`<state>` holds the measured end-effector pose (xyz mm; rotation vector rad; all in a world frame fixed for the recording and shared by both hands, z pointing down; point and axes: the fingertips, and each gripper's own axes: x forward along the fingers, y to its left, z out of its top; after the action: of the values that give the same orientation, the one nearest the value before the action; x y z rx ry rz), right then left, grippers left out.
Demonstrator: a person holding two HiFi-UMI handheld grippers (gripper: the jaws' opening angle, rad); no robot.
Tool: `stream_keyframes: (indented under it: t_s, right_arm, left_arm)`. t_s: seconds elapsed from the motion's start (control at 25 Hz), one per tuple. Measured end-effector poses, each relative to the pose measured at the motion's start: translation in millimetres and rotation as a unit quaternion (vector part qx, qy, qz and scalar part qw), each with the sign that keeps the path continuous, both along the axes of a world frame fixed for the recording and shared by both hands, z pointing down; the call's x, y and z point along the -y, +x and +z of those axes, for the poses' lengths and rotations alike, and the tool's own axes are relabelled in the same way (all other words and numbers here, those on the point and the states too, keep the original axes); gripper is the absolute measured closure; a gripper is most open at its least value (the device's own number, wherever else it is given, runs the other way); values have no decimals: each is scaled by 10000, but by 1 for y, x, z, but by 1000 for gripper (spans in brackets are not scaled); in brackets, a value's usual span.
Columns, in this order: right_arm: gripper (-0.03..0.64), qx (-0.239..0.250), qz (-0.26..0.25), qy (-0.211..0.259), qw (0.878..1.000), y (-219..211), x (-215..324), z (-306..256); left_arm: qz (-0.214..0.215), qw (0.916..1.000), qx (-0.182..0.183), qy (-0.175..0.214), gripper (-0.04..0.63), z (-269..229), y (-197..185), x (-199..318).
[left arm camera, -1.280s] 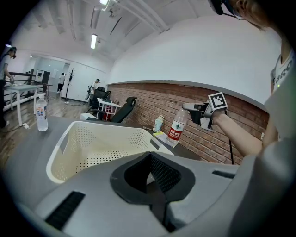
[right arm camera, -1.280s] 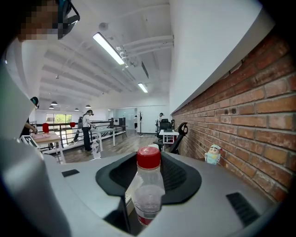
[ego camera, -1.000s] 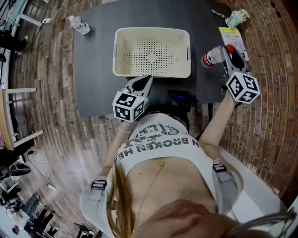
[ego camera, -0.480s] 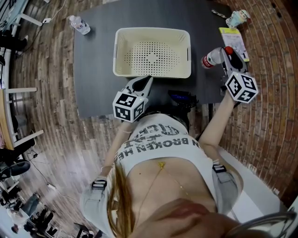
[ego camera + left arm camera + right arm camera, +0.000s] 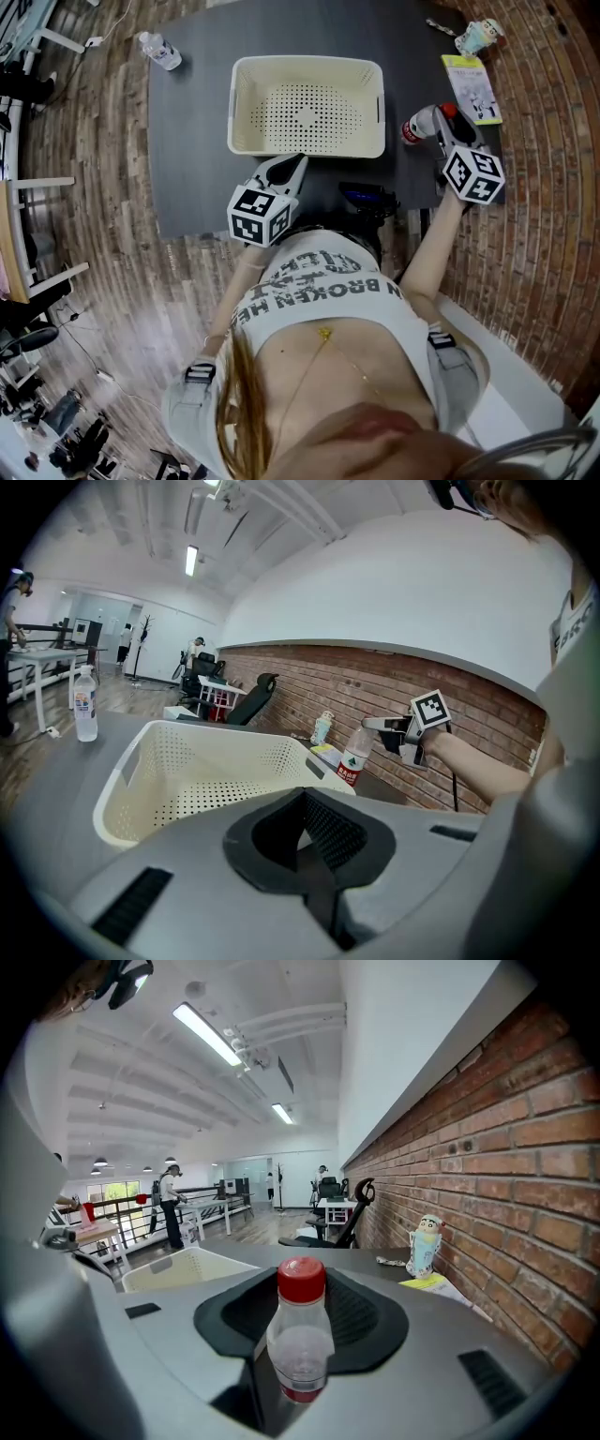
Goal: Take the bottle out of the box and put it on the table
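A clear bottle with a red cap and red label stands upright in my right gripper, which is shut on it just right of the cream perforated box. In the right gripper view the bottle sits between the jaws, cap up. From the left gripper view the bottle hangs low over the dark table; whether its base touches is hidden by the box. The box holds nothing. My left gripper rests at the box's near rim, shut with nothing in it.
A second water bottle stands at the table's far left corner. A yellow booklet and a small figurine lie at the far right by the brick wall. A dark device sits at the near edge.
My right gripper has come down with the bottle and shifted slightly toward the box. The left gripper and the box have stayed still.
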<state>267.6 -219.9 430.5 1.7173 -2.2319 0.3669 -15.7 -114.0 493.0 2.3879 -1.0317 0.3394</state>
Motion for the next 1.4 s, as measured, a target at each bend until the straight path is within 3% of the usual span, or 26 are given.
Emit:
stream_keyframes:
  t_s: [0.56,1.4]
  right_arm:
    - [471,-247,-26,-473,9986,0,-6,52]
    - [471,-287,77,-102,9995,-4,-5,57]
  left_arm:
    - [20,10000,17,-65,592,4,1,1]
    - [72,9999,14,-74,592,6,5,0]
